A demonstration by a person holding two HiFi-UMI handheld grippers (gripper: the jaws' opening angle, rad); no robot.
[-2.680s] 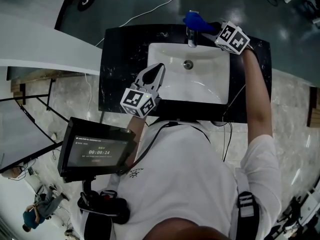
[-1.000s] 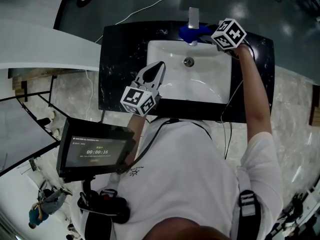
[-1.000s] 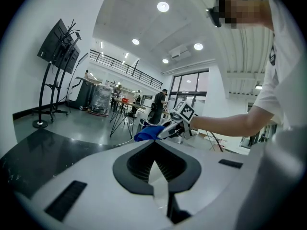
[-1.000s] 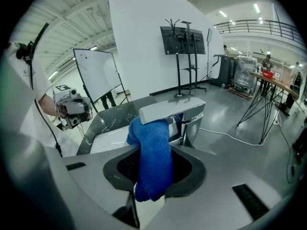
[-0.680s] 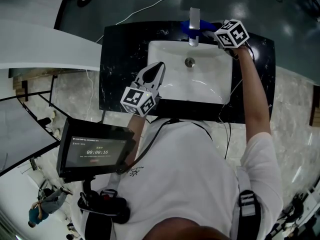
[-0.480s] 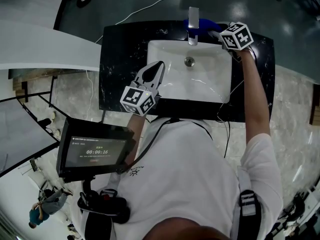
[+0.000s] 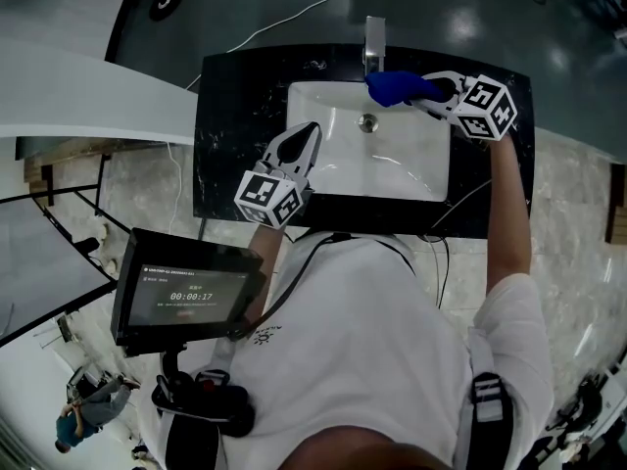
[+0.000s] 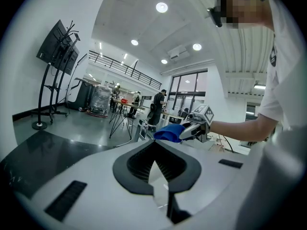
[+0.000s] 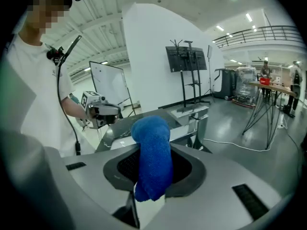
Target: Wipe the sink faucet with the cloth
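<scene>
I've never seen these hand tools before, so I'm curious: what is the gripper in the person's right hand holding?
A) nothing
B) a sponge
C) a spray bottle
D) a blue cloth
D: the right gripper has its jaws clamped on a blue cloth, held beside the faucet.

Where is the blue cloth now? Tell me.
Head view: the blue cloth is clamped in the right hand-held gripper, over the back edge of the sink, beside the faucet.

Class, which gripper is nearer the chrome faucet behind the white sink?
Right. The right gripper holds a blue cloth beside the chrome faucet, just to its right; the left gripper sits shut across the white sink basin, at its near left edge.
</scene>
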